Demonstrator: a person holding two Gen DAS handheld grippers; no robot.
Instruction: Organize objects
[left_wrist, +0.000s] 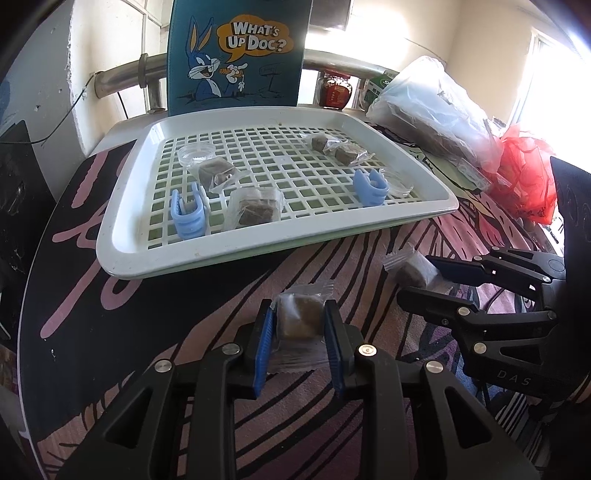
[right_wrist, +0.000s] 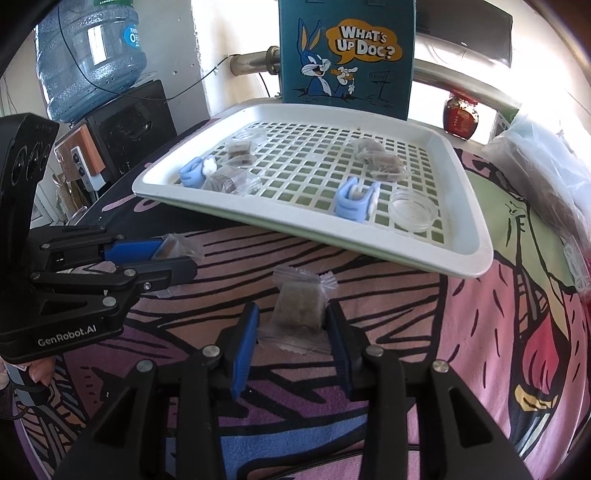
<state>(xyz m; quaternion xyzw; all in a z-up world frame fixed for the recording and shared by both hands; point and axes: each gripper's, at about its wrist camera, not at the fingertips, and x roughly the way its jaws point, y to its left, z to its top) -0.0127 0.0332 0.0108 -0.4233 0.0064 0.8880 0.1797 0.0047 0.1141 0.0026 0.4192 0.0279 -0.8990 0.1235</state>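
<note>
Two wrapped brown cubes are seen on the patterned desk (left_wrist: 110, 332), in front of the white slotted tray (left_wrist: 122, 236), each framed by one tool.

Left tool (left_wrist: 298, 332): jaws narrowed around a wrapped cube (left_wrist: 295, 321). In the left wrist view both blue pads appear pressed against the wrapper sides, so the cube is judged to be gripped. Its clear wrapper tail lies flat on the desk, so it is not judged to be lifted.

Right tool (right_wrist: 291, 325): jaws set somewhat wider around a second wrapped cube (right_wrist: 301, 304). The pad on the picture's right appears to touch the cube; a gap is visible beside the other pad. Contact on both sides cannot be confirmed, so a full grip is not recorded.

Both tools are angled downward toward the desk, presumably so that the pads close across the flat faces of the cubes rather than on the loose crimped wrapper ends.

Tray contents: two blue clips (left_wrist: 186, 214) (left_wrist: 369, 186), two clear round dishes (left_wrist: 195, 152) (right_wrist: 413, 208), and several wrapped cubes, one group toward the left (left_wrist: 255, 208) and another at the far right (left_wrist: 347, 153). The items appear sorted into matching left and right sets, which would explain one cube being taken by each tool.

Step judged: pick-up of the remaining loose cubes, transfer to the tray pending
</note>
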